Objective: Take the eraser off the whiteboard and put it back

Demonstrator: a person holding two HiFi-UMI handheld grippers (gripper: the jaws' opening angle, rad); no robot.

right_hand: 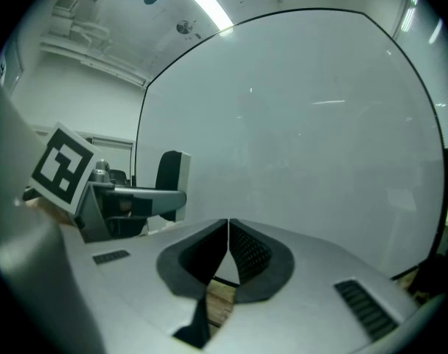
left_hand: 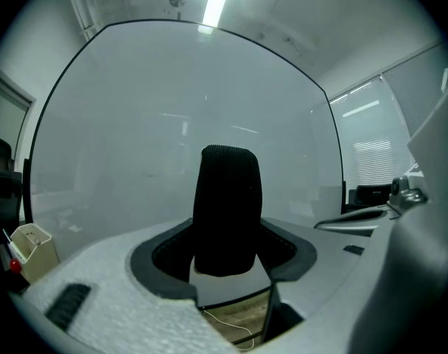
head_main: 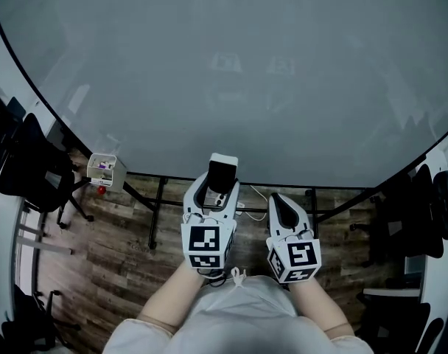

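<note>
White board point(head_main: 224, 65) fills the space ahead; its black lower edge runs just beyond both tongs. Dark chairs point(head_main: 29, 169) flank it at either side, over a wood floor point(head_main: 113, 249). Left tongs point(head_main: 213, 190) stand wide, clamped on the eraser point(head_main: 223, 169), held upright near that edge. Right tongs point(head_main: 283, 206) are pinched together, empty.

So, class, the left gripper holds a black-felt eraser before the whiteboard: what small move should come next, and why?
Probably ease the left gripper forward until the black-felt, white-bodied eraser meets the big white glossy whiteboard. The jaws clamp the eraser, which seems to stand just clear of the board.
</note>
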